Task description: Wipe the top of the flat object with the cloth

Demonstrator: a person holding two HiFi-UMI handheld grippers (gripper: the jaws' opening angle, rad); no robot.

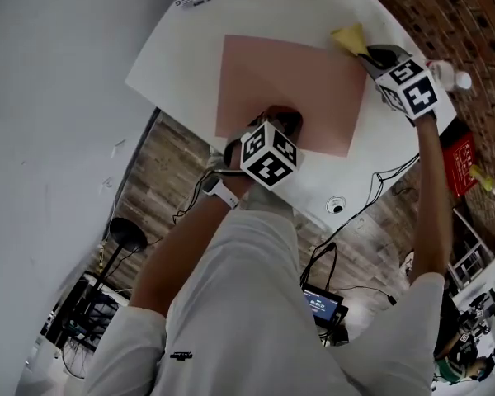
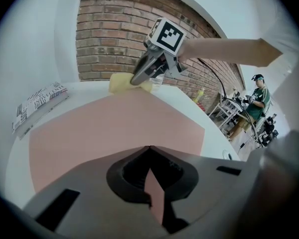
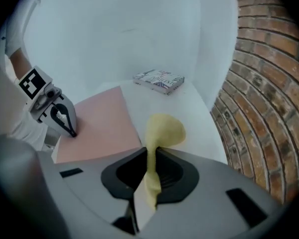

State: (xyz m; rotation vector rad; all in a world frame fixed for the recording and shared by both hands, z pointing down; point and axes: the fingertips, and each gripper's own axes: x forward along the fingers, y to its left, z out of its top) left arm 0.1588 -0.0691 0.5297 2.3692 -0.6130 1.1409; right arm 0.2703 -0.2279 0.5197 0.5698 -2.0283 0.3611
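**Q:** Gripper construction?

**A:** Left gripper (image 2: 150, 148) and right gripper (image 3: 152, 152) have grey moulded housings with a black-lined central recess. Each carries a white marker cube (image 1: 269, 155) printed with black square codes.

**Q:** Operator clothing?

**A:** A white short-sleeved shirt (image 1: 256, 304), and a white wristband (image 1: 223, 193) on the left wrist.

Even, soft indoor light, faint shadows, heavy fisheye bending with dark vignetted corners, slightly soft focus.

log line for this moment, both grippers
left gripper: shut, tips on pink sheet near edge | right gripper: shut on yellow cloth | cloth: over white table, off sheet
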